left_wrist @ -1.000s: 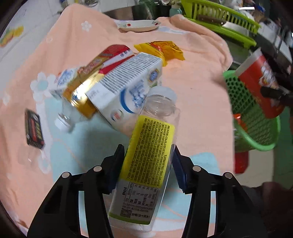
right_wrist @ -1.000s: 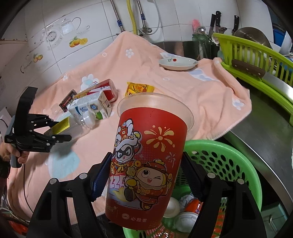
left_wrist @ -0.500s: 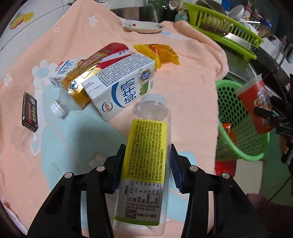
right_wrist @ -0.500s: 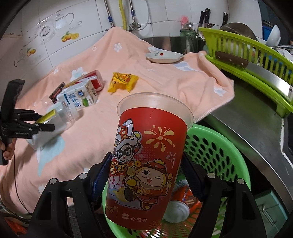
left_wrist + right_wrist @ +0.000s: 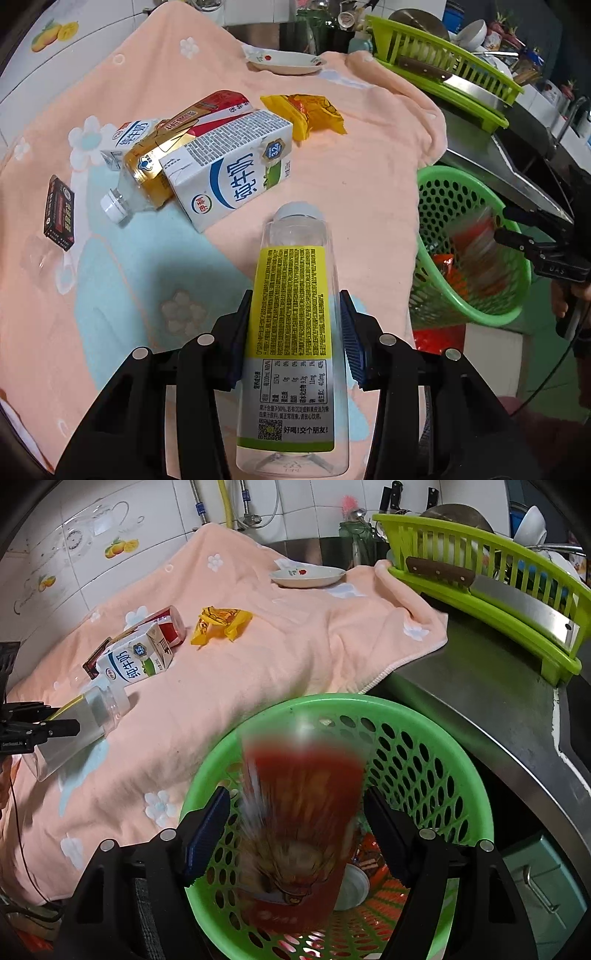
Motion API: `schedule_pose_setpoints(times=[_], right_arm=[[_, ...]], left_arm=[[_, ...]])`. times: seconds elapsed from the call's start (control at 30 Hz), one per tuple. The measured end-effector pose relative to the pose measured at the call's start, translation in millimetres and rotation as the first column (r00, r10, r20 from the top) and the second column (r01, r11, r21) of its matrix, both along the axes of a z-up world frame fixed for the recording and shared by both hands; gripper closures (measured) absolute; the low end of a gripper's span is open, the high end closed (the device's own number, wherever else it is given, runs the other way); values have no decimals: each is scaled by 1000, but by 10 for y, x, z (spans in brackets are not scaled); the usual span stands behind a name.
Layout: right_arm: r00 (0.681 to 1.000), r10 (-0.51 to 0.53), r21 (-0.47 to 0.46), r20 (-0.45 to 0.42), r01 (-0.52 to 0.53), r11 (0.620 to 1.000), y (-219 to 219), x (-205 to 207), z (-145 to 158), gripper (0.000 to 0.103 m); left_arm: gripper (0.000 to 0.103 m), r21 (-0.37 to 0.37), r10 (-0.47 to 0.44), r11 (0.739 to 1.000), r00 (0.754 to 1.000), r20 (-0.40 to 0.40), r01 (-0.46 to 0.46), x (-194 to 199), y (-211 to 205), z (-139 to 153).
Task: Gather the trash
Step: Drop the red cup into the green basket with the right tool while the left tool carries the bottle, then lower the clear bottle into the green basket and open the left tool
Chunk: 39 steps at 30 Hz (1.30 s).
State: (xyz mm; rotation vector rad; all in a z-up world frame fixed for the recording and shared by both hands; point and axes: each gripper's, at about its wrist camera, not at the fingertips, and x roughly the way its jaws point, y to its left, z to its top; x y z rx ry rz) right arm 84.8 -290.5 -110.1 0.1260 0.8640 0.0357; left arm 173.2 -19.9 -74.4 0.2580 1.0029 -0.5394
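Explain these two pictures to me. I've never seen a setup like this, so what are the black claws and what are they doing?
There is no robot here. A person holds a two-fingered black claw in each hand, and each claw carries a wide-angle camera that looks along its fingers. One picture comes from each claw.

The left gripper has just been closing and now pinches a clear bottle with a yellow label.

The right gripper is over a green basket. A blurred red cup sits between its open jaws without touching them, and it seems to be dropping in.

On the peach towel lie a milk carton, another bottle, a yellow wrapper, a small dark box and a plate.
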Motion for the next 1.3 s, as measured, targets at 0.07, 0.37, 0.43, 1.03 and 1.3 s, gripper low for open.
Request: schedule_pose_setpoints(times=[0.07,0.37,0.43,1.03,1.3], right_arm=[[1000,-2,-5,1,2,1000,-5,-8,12,31],[999,1,-1,34,-1,1000,14,-70,109,31],[999,3,3,38,-3,1000,19,-79,122,31],[992,-30,27,123,27,999,-58,-414,354,31],[982,-44,-13,181,47,999,-148,-636,469,31]], left_arm=[[59,14,-1,1000,1000,-3,1,-1,-25,-14],[58,48,19,999,999,-41,-17,91,-120,-121],[58,53,24,998,999,-43,-22,110,-144,-134],[59,-98,-65,993,998,17,66,-103,-725,234],[59,-185,-140,973,990,15,141,-218,-1394,297]])
